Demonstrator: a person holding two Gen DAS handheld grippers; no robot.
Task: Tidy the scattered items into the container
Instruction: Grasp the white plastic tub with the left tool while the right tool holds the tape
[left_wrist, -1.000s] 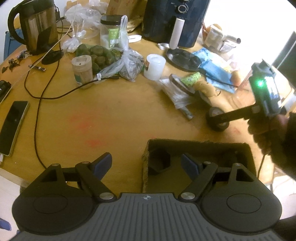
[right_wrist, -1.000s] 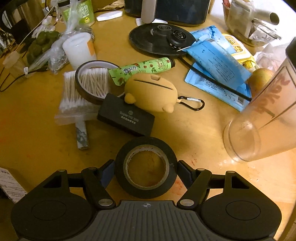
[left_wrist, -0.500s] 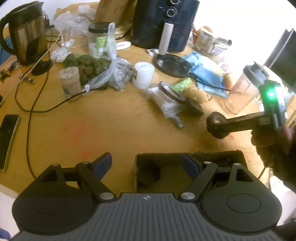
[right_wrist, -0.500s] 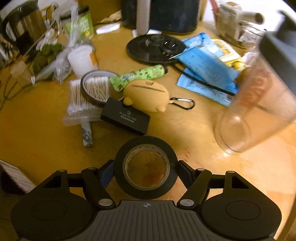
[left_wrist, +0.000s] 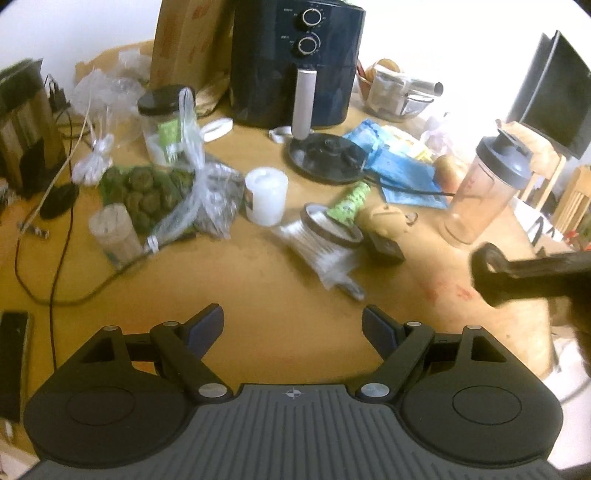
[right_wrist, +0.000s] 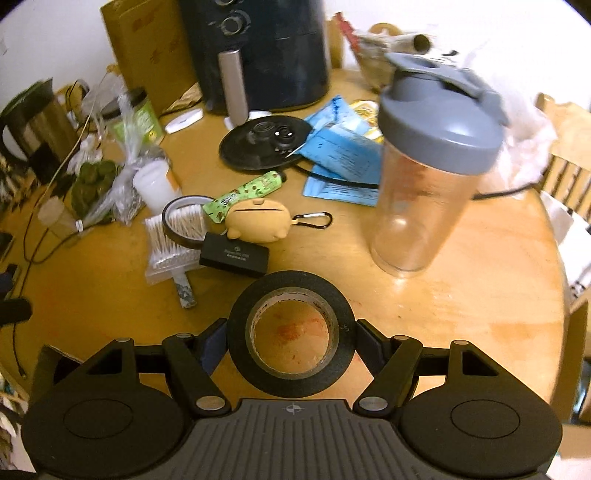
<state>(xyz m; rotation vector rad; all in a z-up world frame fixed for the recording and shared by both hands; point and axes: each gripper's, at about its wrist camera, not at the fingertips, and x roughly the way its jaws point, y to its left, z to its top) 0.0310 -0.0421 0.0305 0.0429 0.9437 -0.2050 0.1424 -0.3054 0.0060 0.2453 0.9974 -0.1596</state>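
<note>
Over cluttered wooden table (right_wrist: 461, 295), right claw (right_wrist: 291, 332) clamping black tape roll (right_wrist: 291, 295), left claw (left_wrist: 293, 328) wide open, empty.

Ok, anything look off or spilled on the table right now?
Reddish smears mark the table, showing through the tape roll that the right gripper holds. A brown tape ring lies tilted on the cotton swab pack. Nothing spilled.

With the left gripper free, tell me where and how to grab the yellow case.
Grip the yellow case across its rounded body, coming from above with the fingers on its near and far sides. It lies flat, with the black box right against its near edge and the green tube behind, so a low side approach looks blocked. The carabiner seems too thin to pinch securely. The left gripper is open.
</note>
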